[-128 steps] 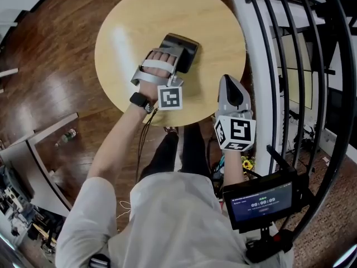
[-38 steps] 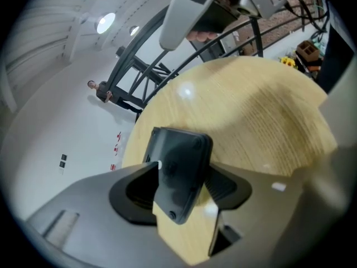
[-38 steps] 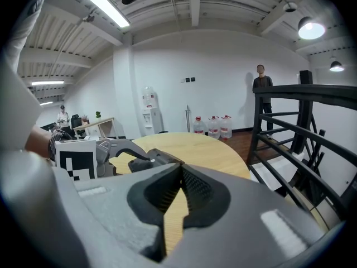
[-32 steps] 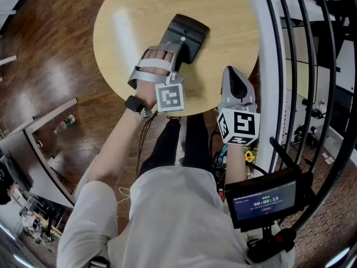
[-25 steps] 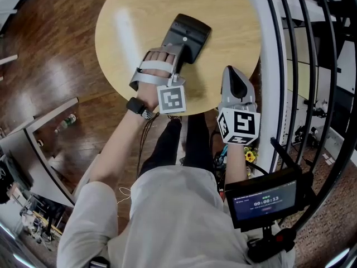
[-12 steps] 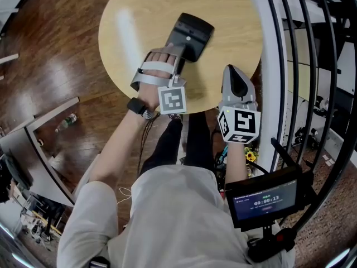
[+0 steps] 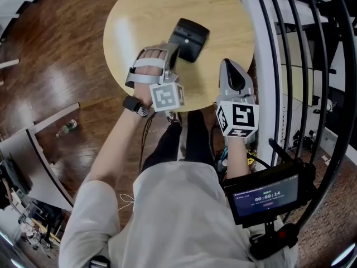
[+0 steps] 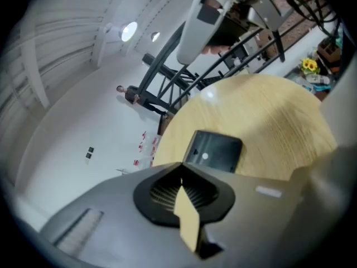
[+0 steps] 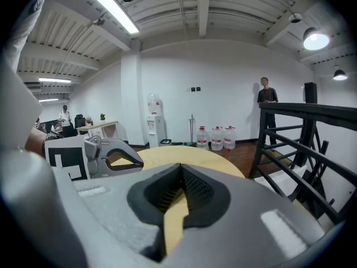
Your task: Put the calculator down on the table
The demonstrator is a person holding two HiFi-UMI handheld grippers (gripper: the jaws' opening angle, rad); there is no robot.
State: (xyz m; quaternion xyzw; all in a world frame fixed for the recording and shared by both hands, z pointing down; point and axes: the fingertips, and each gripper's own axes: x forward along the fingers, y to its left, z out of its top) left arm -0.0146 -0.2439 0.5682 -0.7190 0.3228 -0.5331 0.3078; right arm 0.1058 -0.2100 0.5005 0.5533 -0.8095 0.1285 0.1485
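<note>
both empty and pinched closed, my left claw (image 7: 174, 49) and right claw (image 7: 230, 66); calculator (image 7: 189, 39) flat on round pale table (image 7: 139, 15), dark plank floor (image 7: 61, 54).

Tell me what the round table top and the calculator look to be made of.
Table top: light wood or wood-look laminate, by the fine straight grain; smooth satin finish, by the soft glare patch. Calculator: likely dark moulded plastic, matte, with rounded corners and no shine.
</note>
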